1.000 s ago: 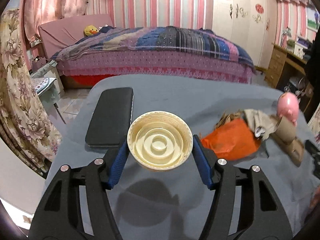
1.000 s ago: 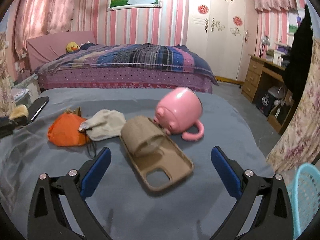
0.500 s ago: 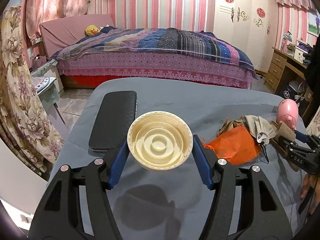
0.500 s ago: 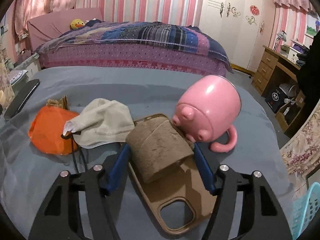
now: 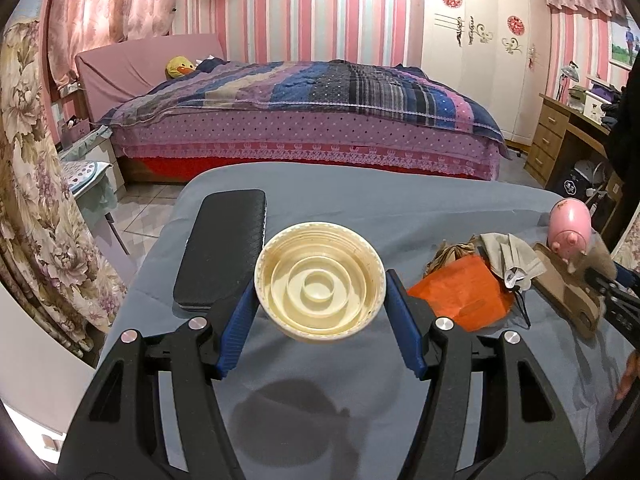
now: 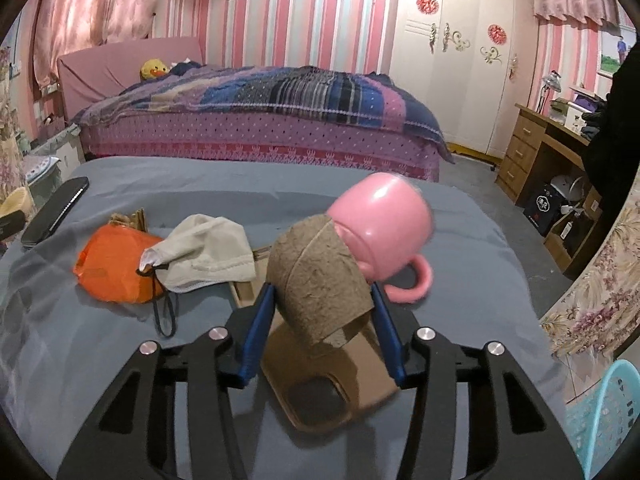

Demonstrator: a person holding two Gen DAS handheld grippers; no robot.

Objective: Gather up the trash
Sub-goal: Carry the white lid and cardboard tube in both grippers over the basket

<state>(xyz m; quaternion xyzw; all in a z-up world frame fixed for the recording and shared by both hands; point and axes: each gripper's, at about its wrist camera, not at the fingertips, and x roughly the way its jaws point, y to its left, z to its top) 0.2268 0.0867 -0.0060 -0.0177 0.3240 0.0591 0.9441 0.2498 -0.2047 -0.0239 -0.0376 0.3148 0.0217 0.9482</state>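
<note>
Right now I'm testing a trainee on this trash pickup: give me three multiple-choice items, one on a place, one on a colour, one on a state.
1. Where is the black case?
A) beside the mug
B) left of the lid
C) in the basket

2. What colour is the mug?
A) pink
B) green
C) white

3. What is between the right gripper's fingers?
A) the mask
B) nothing
C) the cardboard tube

Key: B, it lies left of the lid in the left gripper; A, plainly pink; C, the closing jaws flank the tube.

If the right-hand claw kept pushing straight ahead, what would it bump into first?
Probably the pink pig mug: it sits right behind the cardboard tube that the closing right gripper is clamping, though depth is uncertain.
</note>
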